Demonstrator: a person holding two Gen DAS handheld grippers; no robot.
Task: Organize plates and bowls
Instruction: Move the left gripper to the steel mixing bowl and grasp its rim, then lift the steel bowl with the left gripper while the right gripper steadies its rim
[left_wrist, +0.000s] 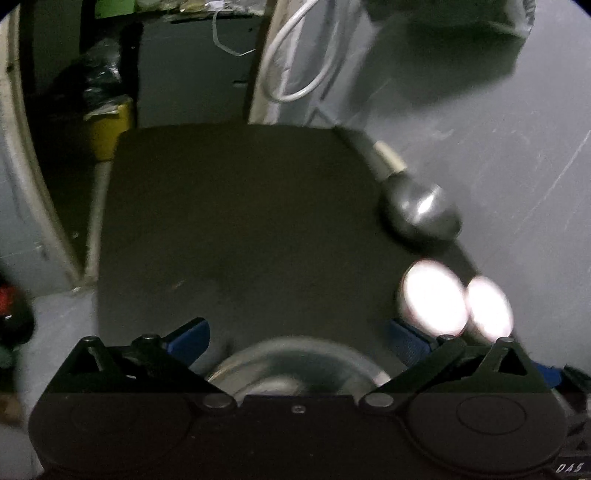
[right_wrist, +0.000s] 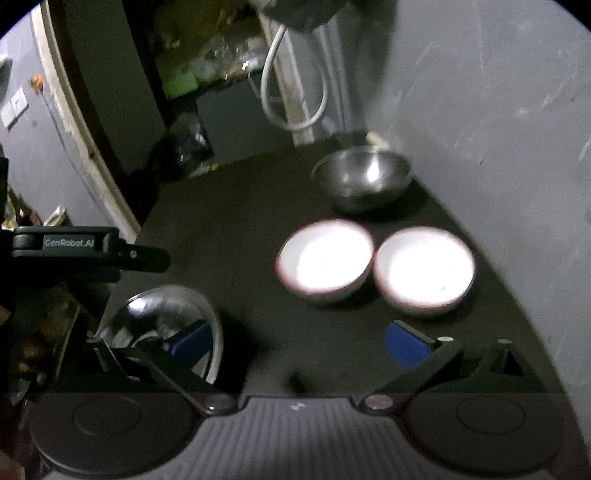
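Two white bowls sit side by side on the dark tabletop (right_wrist: 236, 229), the left white bowl (right_wrist: 325, 256) and the right white bowl (right_wrist: 424, 269) just touching at their rims, on the right part of the tabletop near the grey wall (right_wrist: 498, 110). Each has a thin dark red rim, and both glow so bright that their insides cannot be made out. Farther back behind them stands a steel bowl (right_wrist: 362, 177), upright and apart from the white ones. At the near left lies a shiny steel plate (right_wrist: 162, 314); in the left wrist view it shows low down, just under the left tongs (left_wrist: 297, 338). The left tongs stand wide apart, with blue pads on both sides, and nothing is pinched between them; the steel plate lies below the gap and is not gripped. The right tongs (right_wrist: 299, 341) stand wide apart too, and only bare tabletop shows between their blue pads. The left blue pad (right_wrist: 188, 341) shows in front of the steel plate in the picture. Far back, a white cable (right_wrist: 295, 125) hangs in a loop by the wall. The pictures are dim and a little blurred.
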